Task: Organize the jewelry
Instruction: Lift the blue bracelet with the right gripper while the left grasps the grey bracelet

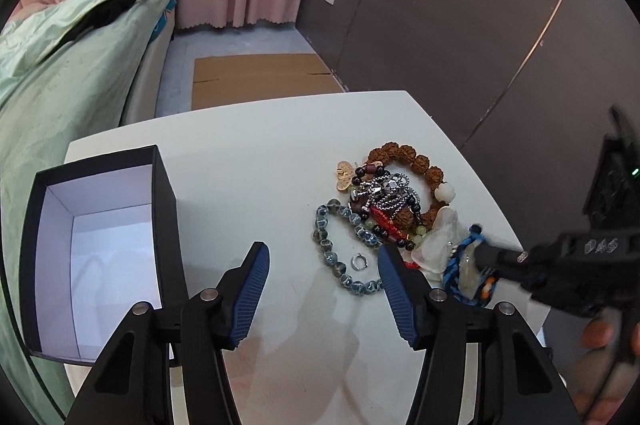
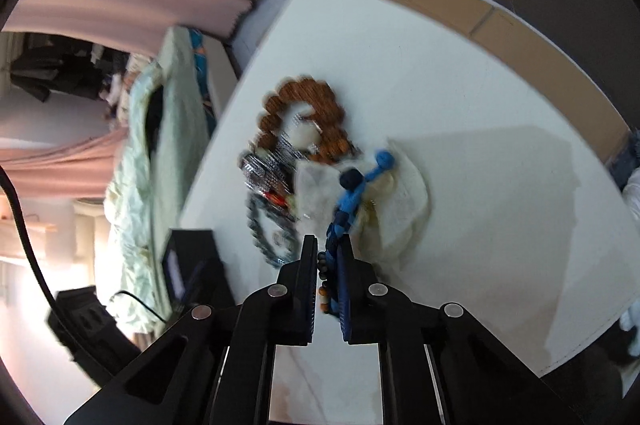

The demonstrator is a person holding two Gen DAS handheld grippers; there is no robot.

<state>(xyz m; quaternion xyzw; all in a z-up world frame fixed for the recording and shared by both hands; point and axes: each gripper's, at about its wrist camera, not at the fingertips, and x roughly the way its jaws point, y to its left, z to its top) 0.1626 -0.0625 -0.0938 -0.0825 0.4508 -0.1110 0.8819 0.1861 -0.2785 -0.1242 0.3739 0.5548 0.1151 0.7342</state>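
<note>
left claw: left gripper [image 1: 322,257] jaws apart, nothing between them, hanging over bare table [image 1: 240,145] between box and pile; looks parked to leave the other hand room
right claw: right gripper [image 2: 326,257] jaws together, clamped on the blue woven bracelet [image 2: 352,199]; it comes in low from the pile's right edge, probably because that piece lies outermost and is easiest to free
blue bracelet: at the near right edge of the pile, lying over a clear plastic bag [image 1: 436,245]
loose bits: small silver ring [image 1: 358,261] by itself, inside the loop of the grey-blue bead bracelet [image 1: 332,249]
pile: brown seed bracelet [image 1: 416,161], silver chain [image 1: 390,191], red and dark beads, all tangled; likely dumped together for sorting
box: open black box [image 1: 166,193] with white inside, empty, at table's left; likely where pieces go
writing: pale letters on the right gripper body in left view, blurred, cannot read
far: bed, pink curtain, flat cardboard on floor
</note>
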